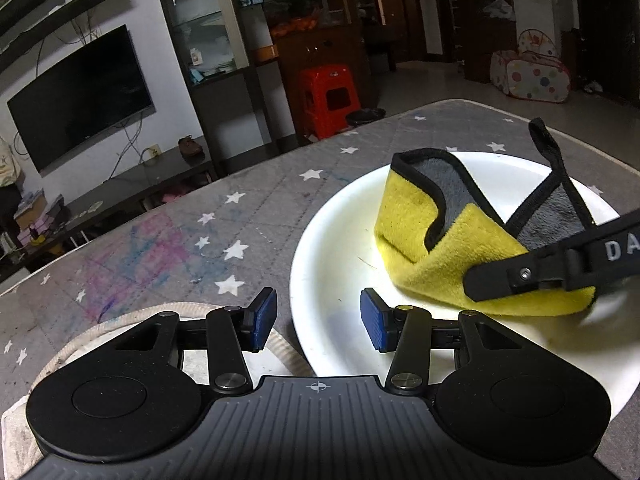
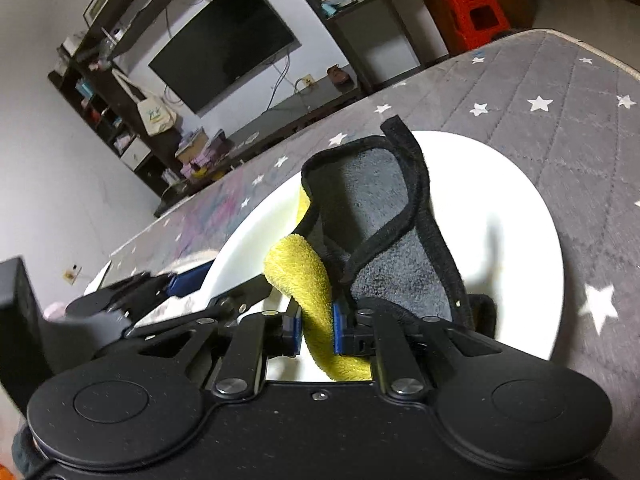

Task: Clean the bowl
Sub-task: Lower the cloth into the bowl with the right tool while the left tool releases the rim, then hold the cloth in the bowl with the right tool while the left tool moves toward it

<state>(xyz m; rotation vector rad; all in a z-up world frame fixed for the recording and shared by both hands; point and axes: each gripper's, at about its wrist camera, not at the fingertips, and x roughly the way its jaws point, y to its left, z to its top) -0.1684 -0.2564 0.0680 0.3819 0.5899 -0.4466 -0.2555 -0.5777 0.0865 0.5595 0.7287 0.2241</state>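
The bench (image 1: 160, 216), under its grey star-print cover, fills the middle of both views, and the white bowl (image 1: 332, 248) sits on it at centre right of the left wrist view. Inside the bowl lies a yellow-and-grey cloth (image 1: 436, 240) with black trim, bunched up and touching the white surface. The wiping step looks to be in hand; next the cloth needs sweeping round the inner wall while the bowl is kept from sliding. The right claw (image 2: 316, 330) comes in low from the lower right, tilted, closed tight on a yellow fold of the cloth. The left claw (image 1: 318, 318) hovers level at the bowl's near rim, fingers wide apart and holding nothing, one blue pad (image 1: 374, 320) over the bowl.
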